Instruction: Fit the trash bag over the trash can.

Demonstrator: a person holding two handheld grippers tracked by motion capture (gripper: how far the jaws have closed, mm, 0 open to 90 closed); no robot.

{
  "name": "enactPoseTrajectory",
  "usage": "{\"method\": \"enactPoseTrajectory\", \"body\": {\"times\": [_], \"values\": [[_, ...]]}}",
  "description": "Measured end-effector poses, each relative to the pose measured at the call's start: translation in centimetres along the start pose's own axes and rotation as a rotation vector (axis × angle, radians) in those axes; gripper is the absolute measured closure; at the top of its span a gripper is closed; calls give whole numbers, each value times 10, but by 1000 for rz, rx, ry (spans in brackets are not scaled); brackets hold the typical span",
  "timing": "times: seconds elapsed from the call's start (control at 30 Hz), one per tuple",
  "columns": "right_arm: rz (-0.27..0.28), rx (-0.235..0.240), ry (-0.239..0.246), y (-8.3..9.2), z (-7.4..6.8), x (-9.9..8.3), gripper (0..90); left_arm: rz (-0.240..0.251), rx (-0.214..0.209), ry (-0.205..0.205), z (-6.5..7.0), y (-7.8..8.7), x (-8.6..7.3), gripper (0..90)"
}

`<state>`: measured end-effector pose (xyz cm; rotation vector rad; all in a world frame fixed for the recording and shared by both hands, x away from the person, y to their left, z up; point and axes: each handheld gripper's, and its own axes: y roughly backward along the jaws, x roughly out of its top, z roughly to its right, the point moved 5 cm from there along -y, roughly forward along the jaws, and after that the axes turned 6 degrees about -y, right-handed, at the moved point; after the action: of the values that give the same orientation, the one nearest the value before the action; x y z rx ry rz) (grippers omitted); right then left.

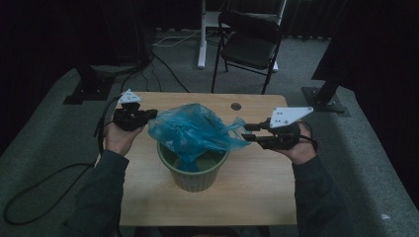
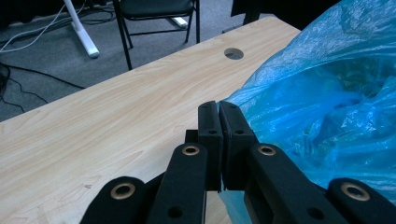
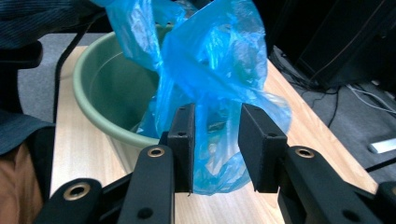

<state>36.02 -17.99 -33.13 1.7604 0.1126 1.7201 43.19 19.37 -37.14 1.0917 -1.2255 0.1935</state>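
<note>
Blue translucent plastic bag (image 1: pixel 197 131) sits at the centre of the high view, hanging into a green ribbed plastic bucket (image 1: pixel 193 173) on the light wooden table (image 1: pixel 257 182). At centre left, the left gripper (image 1: pixel 152 114) pinches the bag's edge between closed jaws. At centre right, the right gripper (image 1: pixel 249 132) has 2 jaws parted, with bag film loose between them.

Blue bag (image 1: pixel 197 132) covering the green bucket's (image 1: pixel 193 178) far rim and most of its inside, bag's contents too blurred to tell, folding chair's (image 1: pixel 249 42) top cut off by the far edge, person's forearms cut off at the near edge
</note>
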Motion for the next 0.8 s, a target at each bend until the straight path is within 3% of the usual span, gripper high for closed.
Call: {"method": "enactPoseTrajectory", "body": {"times": [0.53, 0.8], "values": [[18, -45, 30, -6, 1, 14, 653, 3, -4, 1, 2, -1, 3, 880], [-4, -57, 34, -16, 2, 15, 641, -1, -11, -7, 5, -4, 4, 880]]}}
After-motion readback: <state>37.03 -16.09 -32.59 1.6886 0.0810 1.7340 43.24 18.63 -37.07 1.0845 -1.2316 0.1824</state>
